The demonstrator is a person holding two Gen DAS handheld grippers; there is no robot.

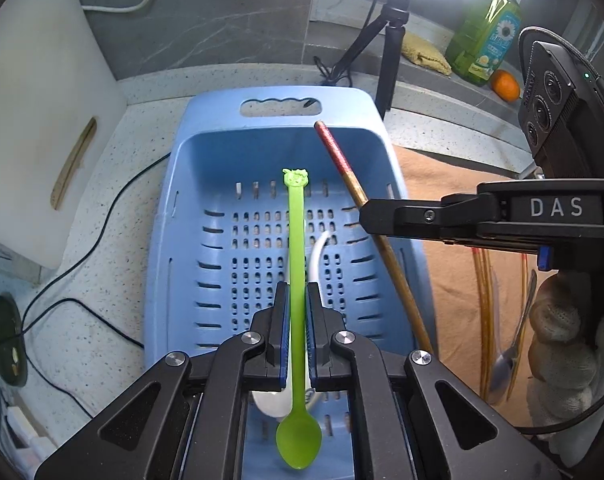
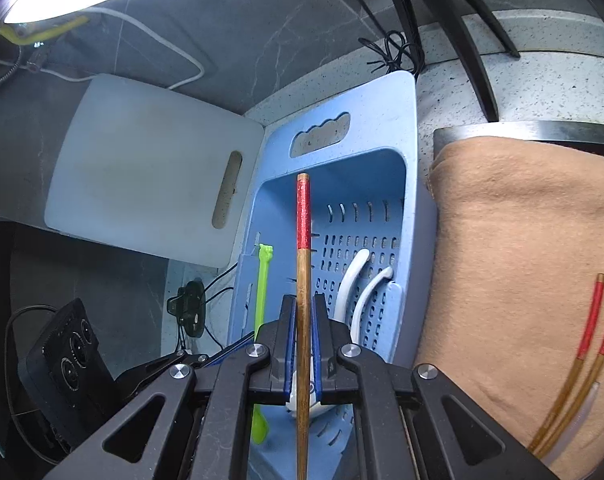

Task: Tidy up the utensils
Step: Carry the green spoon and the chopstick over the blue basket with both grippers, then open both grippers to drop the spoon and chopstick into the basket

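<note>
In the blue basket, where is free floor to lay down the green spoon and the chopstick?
Blue basket: bare perforated floor from the far wall to the white spoons, also along the cutting-board side. Crowded near the grippers, where the white spoons lie under the green spoon and chopstick.

Your left gripper (image 1: 297, 300) is hiding the middle of the green spoon (image 1: 296, 240) between its pads, and its body is covering most of the white spoon (image 1: 317, 256) lying in the blue basket (image 1: 173, 208), so you are seeing only a curved handle and a patch of bowl. In the right wrist view, the chopstick (image 2: 303, 280) is running off the bottom edge, its lower tip unseen. The near end of the basket is disappearing behind both grippers. On the tan cloth (image 2: 522, 240), the loose chopsticks (image 2: 590, 320) are blurring and being cut by the frame's rim. The bottle's label (image 1: 498, 44) is reading too small to make out.
</note>
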